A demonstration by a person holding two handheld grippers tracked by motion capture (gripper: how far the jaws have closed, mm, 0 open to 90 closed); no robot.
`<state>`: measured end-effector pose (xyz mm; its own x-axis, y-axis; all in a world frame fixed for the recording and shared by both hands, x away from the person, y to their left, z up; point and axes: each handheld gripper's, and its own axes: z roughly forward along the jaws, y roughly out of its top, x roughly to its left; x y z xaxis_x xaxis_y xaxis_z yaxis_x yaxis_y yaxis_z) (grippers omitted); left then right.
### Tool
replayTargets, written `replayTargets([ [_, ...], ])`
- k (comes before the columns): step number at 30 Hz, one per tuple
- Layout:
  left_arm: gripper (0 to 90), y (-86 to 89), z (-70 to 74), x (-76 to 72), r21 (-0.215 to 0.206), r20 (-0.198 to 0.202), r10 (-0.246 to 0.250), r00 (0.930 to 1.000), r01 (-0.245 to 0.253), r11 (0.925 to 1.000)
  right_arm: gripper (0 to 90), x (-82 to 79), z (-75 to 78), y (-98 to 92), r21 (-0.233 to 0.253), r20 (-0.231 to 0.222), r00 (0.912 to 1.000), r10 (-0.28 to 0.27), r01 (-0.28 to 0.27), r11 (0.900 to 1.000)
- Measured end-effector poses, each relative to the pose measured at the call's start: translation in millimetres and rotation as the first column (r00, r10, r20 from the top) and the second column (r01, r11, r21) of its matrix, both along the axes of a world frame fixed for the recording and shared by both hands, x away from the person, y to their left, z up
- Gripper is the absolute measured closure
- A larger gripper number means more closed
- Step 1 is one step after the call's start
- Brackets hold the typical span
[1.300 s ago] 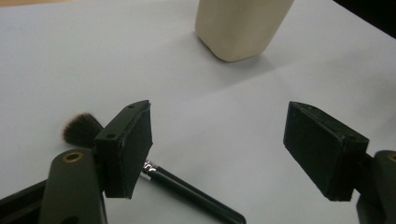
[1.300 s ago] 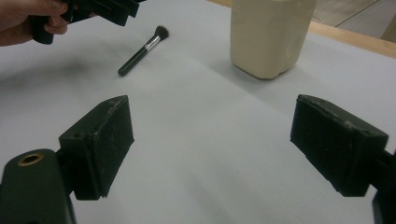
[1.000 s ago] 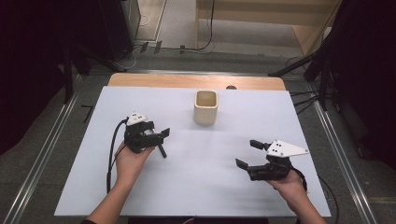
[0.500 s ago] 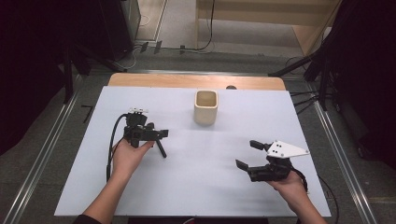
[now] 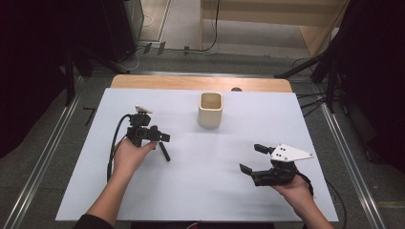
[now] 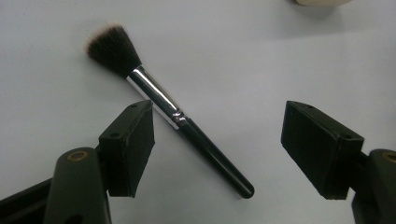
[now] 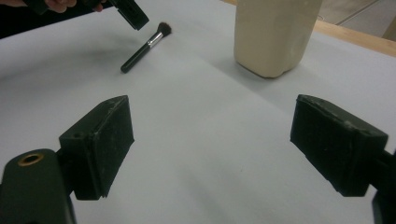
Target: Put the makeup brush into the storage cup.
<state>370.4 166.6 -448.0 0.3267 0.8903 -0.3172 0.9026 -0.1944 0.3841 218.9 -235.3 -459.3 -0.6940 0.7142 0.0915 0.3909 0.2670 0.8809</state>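
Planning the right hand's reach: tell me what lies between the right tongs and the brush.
Nothing: in the right gripper view, bare table runs from the right tongs to the brush.

— What's cut off near the top of the left gripper view?

— The cream cup — just its base shows at the far edge. In the right gripper view its rim is cropped too.

— And the makeup brush from the high view?

— Partly hidden under the left hand-held gripper; its bristles can't be made out there.

— Anything else?

— In the right gripper view the left hand-held gripper is clipped by the far-left corner — only one jaw and some fingers. A small dark thing on the tabletop's far edge is too small to tell.
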Motion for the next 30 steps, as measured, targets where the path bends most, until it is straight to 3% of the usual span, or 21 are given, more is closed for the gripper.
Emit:
replayTargets([
  [4, 27.1, -1.2, 0.0, 1.4, -0.005, -0.009, 0.023, 0.9997, -0.023, 0.9997, 14.5, -0.5, -1.2, 2.3, -0.022, -0.008, 1.0, -0.001, 0.0, 1.0],
  [6, 27.5, -0.3, 1.2, 3.7, -0.009, -0.018, 0.059, 0.9981, -0.059, 0.9982, 14.4, 0.2, -2.2, 1.4, -0.009, -0.018, 0.9993, 0.034, -0.034, 0.999],
  [10, 27.7, -3.5, 1.7, 6.0, 0.012, -0.047, 0.088, 0.995, -0.088, 0.9961, 14.5, 2.9, -1.8, -1.9, -0.003, -0.028, 0.9994, 0.021, -0.021, 1.0],
  [14, 29.4, -5.9, 3.3, 8.7, 0.042, -0.091, 0.117, 0.9889, -0.114, 0.9926, 14.5, 2.2, -1.8, -2.0, -0.032, -0.034, 0.9994, -0.002, 0.001, 0.999],
  [16, 30.5, -8.2, 3.8, 10.8, 0.07, -0.141, 0.137, 0.9805, -0.128, 0.9893, 14.5, 2.6, -2.0, -1.6, -0.036, -0.035, 0.9994, 0.001, -0.002, 0.999],
  [17, 31.5, -8.2, 3.8, 10.8, 0.07, -0.141, 0.137, 0.9805, -0.128, 0.9893, 14.5, 2.3, -1.6, -0.9, -0.027, -0.038, 0.9992, 0.005, -0.006, 1.0],
  [18, 32.3, -9.2, 3.3, 13.4, 0.095, -0.187, 0.15, 0.9709, -0.135, 0.9864, 14.5, 1.9, -1.1, -0.3, -0.024, -0.038, 0.9992, 0.009, -0.01, 1.0],
  [20, 32.8, -10.5, 1.9, 15.9, 0.102, -0.226, 0.164, 0.9603, -0.144, 0.9843, 14.5, 1.0, -0.3, 1.8, -0.03, -0.029, 0.9994, 0.022, -0.023, 0.999],
  [23, 34.8, -12.2, 1.2, 20.4, 0.124, -0.247, 0.198, 0.9486, -0.171, 0.9774, 14.5, 0.0, -0.1, 5.1, -0.041, -0.02, 0.9992, 0.033, -0.034, 0.999],
  [26, 35.6, -14.6, 1.4, 25.8, 0.163, -0.279, 0.241, 0.9297, -0.201, 0.9659, 14.5, 0.0, -1.3, 6.2, -0.063, -0.017, 0.9991, 0.04, -0.041, 0.997],
  [29, 35.6, -18.5, 3.0, 28.9, 0.178, -0.277, 0.249, 0.9281, -0.205, 0.9623, 14.6, -0.2, -1.8, 6.0, -0.067, -0.02, 0.9993, 0.032, -0.034, 0.997],
  [30, 35.5, -22.2, 5.2, 32.1, 0.197, -0.271, 0.264, 0.9259, -0.215, 0.9566, 14.5, -0.2, -1.8, 4.9, -0.067, -0.021, 0.9993, 0.031, -0.032, 0.997],
])
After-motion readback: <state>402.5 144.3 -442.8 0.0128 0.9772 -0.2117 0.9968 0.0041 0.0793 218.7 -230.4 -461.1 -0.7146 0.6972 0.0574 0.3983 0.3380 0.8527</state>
